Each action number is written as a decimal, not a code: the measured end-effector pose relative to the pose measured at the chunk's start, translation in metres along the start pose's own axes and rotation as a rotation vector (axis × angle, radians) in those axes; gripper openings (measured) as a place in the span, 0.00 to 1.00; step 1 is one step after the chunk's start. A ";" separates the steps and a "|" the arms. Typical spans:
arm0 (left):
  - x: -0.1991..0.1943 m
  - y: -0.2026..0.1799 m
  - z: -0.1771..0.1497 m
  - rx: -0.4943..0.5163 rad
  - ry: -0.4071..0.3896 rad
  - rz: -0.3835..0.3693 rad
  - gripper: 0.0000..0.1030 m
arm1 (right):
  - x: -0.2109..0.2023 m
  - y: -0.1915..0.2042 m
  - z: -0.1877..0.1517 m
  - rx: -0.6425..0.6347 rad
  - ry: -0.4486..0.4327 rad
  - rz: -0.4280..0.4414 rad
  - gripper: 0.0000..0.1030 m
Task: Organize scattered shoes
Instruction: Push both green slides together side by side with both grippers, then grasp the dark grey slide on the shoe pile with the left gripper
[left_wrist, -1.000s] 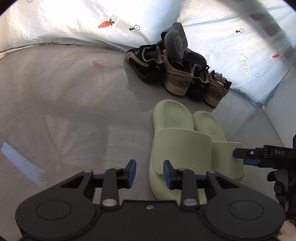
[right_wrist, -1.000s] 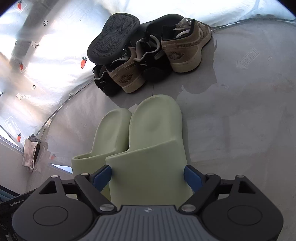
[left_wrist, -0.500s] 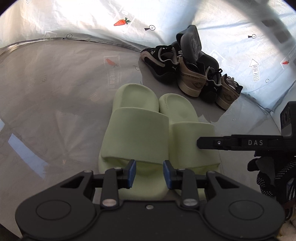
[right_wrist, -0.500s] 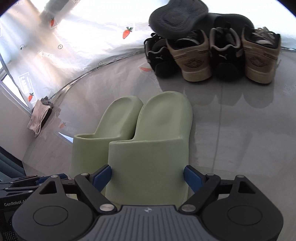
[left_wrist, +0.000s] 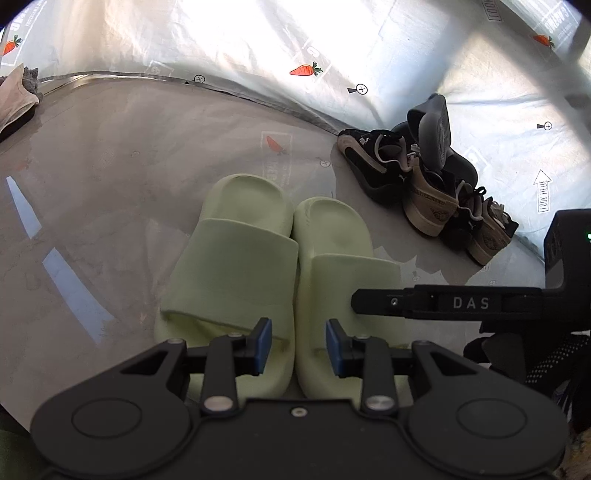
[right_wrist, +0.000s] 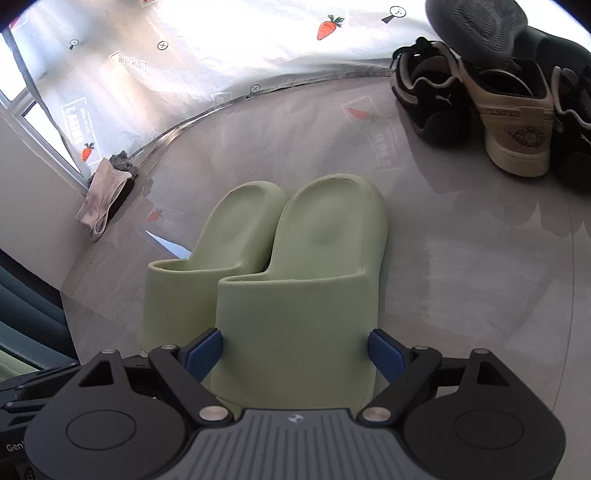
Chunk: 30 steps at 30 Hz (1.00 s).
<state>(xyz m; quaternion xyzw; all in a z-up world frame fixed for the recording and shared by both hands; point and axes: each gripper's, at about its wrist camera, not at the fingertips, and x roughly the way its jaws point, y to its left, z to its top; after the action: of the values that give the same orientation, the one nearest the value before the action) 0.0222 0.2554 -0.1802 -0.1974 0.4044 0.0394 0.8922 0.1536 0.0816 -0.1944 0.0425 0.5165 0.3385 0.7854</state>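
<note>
While the right gripper (right_wrist: 295, 349) squeezes one green slipper (right_wrist: 306, 280) in wide jaws, the left gripper (left_wrist: 297, 347), jaws narrow and empty, should steady its twin (left_wrist: 236, 258).

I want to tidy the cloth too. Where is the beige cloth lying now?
The beige cloth lies at the floor's edge by the carrot-print sheet, left of the green slides in the right wrist view.
</note>
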 end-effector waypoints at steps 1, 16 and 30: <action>0.000 -0.002 0.002 0.004 -0.003 -0.004 0.32 | 0.000 0.001 0.000 -0.001 -0.002 -0.001 0.85; 0.063 -0.124 0.137 0.201 -0.131 -0.239 0.50 | -0.116 -0.107 -0.038 0.283 -0.171 -0.117 0.91; 0.246 -0.218 0.273 0.284 -0.091 -0.205 0.62 | -0.129 -0.201 -0.012 0.419 -0.223 -0.140 0.91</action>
<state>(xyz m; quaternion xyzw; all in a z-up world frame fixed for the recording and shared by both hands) 0.4302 0.1383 -0.1295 -0.1076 0.3428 -0.1005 0.9278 0.2105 -0.1507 -0.1827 0.2058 0.4873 0.1618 0.8331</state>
